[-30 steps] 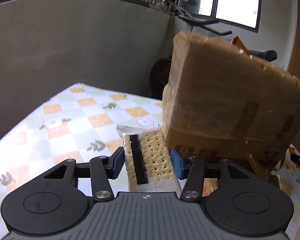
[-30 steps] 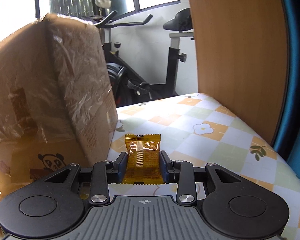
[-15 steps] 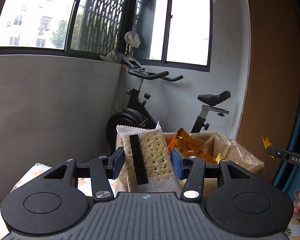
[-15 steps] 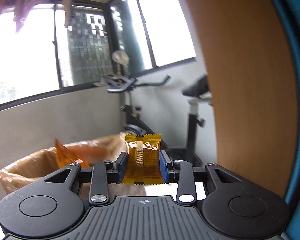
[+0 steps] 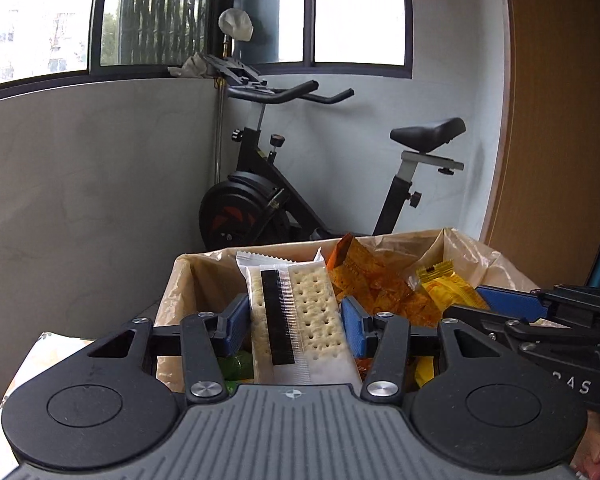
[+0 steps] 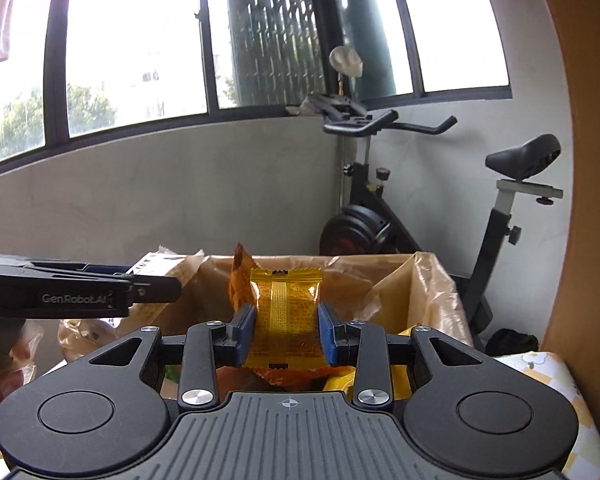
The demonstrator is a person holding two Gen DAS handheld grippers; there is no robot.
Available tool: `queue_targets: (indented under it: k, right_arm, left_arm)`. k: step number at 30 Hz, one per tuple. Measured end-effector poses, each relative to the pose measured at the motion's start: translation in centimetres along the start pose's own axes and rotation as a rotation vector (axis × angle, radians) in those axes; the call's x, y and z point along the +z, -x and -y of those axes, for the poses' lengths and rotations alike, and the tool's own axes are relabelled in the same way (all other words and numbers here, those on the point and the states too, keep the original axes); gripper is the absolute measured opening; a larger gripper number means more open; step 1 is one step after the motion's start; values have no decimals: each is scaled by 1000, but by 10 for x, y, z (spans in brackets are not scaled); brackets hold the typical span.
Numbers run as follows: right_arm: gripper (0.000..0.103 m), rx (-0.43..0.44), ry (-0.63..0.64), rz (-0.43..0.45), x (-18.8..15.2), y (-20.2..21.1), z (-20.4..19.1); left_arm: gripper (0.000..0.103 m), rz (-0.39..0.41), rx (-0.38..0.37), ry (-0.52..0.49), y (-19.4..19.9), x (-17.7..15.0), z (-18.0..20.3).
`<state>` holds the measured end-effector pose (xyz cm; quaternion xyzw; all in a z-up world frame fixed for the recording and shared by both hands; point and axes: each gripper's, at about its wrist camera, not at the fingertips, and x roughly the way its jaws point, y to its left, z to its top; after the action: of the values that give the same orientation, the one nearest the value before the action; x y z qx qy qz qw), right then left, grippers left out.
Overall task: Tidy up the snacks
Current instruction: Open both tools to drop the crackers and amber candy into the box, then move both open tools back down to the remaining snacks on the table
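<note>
My left gripper [image 5: 294,326] is shut on a clear-wrapped cracker pack [image 5: 300,320] and holds it over the open cardboard box [image 5: 188,276]. My right gripper [image 6: 286,332] is shut on a yellow-orange snack packet [image 6: 286,316] above the same box [image 6: 432,280]. The box is lined with plastic and holds orange [image 5: 380,280], yellow [image 5: 452,292] and green [image 5: 236,364] snack packets. The right gripper also shows at the right of the left wrist view [image 5: 512,308]; the left gripper shows at the left of the right wrist view [image 6: 152,288].
An exercise bike [image 5: 284,200] stands behind the box against a grey wall under windows. A wooden panel [image 5: 560,120] rises on the right. The flowered tablecloth [image 6: 540,368] shows at the box's right side and at the left [image 5: 44,348].
Both grippers rose from table level beside the box to above its open top, each still holding its snack. The box's inside has come into view.
</note>
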<state>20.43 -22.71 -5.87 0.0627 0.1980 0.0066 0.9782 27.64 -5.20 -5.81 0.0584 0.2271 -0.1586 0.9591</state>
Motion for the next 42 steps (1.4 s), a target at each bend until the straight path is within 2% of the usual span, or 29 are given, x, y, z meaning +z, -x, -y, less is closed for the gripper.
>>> queue_targets:
  k: [4,7,8,12,21,26,32,37,42]
  right_arm:
    - [31,-21,9,-32,-9,-13,-7]
    - [33,-25,-10,-55,-13,-19,-2]
    - [33,-31,-8,-53,-14,-18,-1]
    - [35,-46,3,-51,-11,-13,3]
    - [35,-103,-5,36,-4,31,14]
    - [35,-146,-18,69,-12,62,21]
    - [35,-196,-31,125,-32,95,29]
    - [36,-232,-54,123,-65,108,36]
    - [36,-253,-100,44,-104,99,44]
  left_arm:
    - [53,-19,20,33,-10,-5,-7]
    - [71,-17,-7,59,-8,-8,-14]
    - [72,-17,-4,56,-5,-10,-14]
    - [72,-19,38,19,2,-8,-12]
    - [72,50,87,77,51,-12,-24]
    - [72,79,113,143,79,-29,-32]
    - [71,114,167,277,107,-65,-53]
    - [71,40,147,267,103,-101,-50]
    - [71,-40,89,235,86,-130,-30]
